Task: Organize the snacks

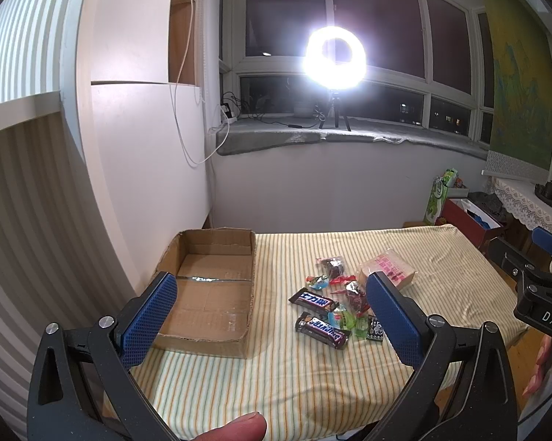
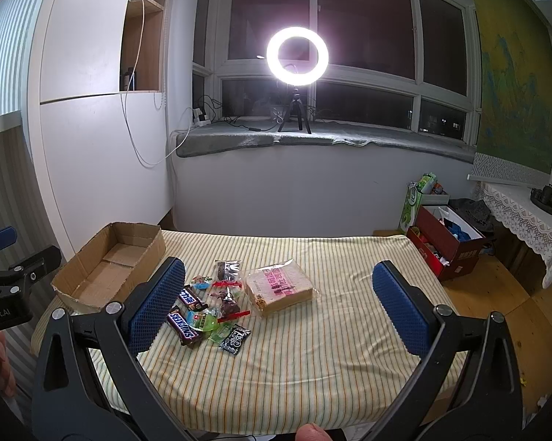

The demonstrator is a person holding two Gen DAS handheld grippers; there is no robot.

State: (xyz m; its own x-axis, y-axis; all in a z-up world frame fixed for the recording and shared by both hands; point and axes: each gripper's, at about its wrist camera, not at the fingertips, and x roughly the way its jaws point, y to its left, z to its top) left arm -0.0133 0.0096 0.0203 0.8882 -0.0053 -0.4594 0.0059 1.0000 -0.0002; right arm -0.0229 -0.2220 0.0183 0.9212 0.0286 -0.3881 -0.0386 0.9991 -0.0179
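A pile of snacks lies on the striped tablecloth: two Snickers bars, several small wrapped candies, and a wrapped slice of bread. An empty cardboard box sits left of the pile. My left gripper hovers open over the box's right edge and the pile. My right gripper hangs open above the snacks and the bread. Neither holds anything.
A white cabinet stands to the left. A ring light on a tripod stands on the windowsill behind. To the right are a red box of items on the wooden floor and a lace-covered shelf.
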